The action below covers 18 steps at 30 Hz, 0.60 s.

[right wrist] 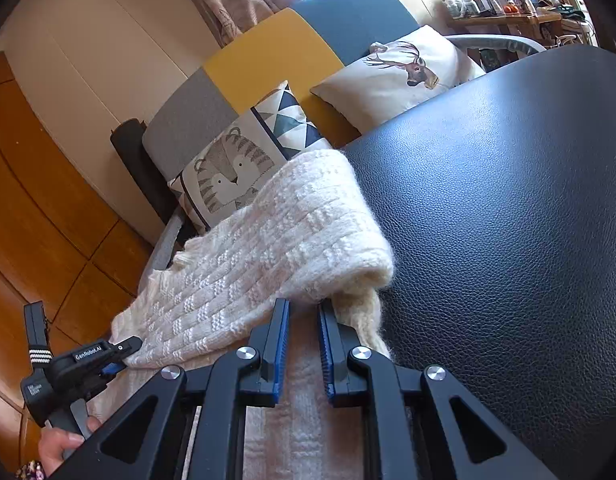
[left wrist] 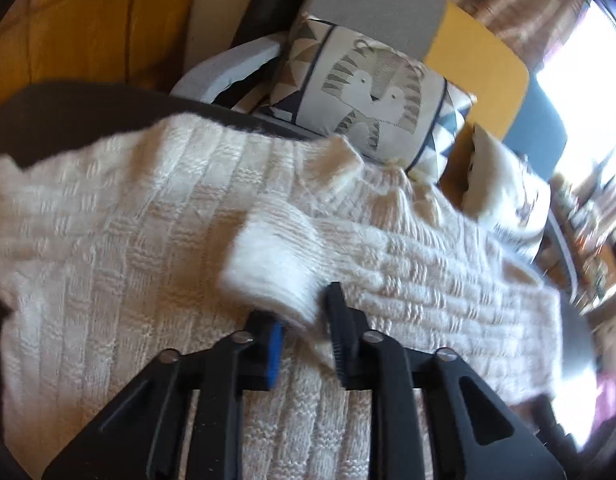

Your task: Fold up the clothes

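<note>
Sweater (left wrist: 120, 248) is cream chunky knit, spread over the black table (right wrist: 508, 200), filling the centre of the left wrist view and running lower left to centre in the right.

Left gripper (left wrist: 304, 332) is pinching the sleeve cuff (left wrist: 272, 268), bottom centre. Right gripper (right wrist: 304, 344) is narrowed onto the folded sleeve edge (right wrist: 360, 280), fabric between the pads.

My read: soft, thick, light, stretchy, zero stiffness, so it sags and drags on the textured top. Grab the ribbed cuff or a doubled edge; a single layer will stretch and snag.
</note>
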### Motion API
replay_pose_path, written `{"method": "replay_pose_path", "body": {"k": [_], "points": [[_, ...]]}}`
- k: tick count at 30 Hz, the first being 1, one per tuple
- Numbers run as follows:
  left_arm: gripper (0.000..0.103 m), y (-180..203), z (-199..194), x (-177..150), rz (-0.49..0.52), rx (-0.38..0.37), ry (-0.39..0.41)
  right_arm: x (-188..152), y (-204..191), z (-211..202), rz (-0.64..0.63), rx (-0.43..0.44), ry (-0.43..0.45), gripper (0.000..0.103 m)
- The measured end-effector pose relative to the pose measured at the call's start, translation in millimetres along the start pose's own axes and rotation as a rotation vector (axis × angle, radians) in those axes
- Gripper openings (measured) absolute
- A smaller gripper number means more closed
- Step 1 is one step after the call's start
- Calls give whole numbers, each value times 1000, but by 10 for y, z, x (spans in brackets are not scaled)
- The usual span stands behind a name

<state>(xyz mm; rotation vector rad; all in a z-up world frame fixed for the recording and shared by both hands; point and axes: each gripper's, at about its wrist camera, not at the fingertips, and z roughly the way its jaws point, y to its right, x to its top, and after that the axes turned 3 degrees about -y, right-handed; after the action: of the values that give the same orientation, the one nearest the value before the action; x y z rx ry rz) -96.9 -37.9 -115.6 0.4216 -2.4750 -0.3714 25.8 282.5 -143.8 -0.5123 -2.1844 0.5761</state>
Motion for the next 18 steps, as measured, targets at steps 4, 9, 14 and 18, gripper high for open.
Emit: {"method": "replay_pose_path", "body": {"k": [4,9,14,18], "points": [[9,-172,-39,48,-79,-25,28,11,89,-92,46,69,43,13],[9,-264,-76,72,-80,-10,63,18,74,-84,41,112,32,21],[9,-291,-84,161,-78,-20,75,15,5,-15,2,104,-5,21],[10,-331,24,133,-56,-16,53,49,-34,40,-5,47,-41,17]]}}
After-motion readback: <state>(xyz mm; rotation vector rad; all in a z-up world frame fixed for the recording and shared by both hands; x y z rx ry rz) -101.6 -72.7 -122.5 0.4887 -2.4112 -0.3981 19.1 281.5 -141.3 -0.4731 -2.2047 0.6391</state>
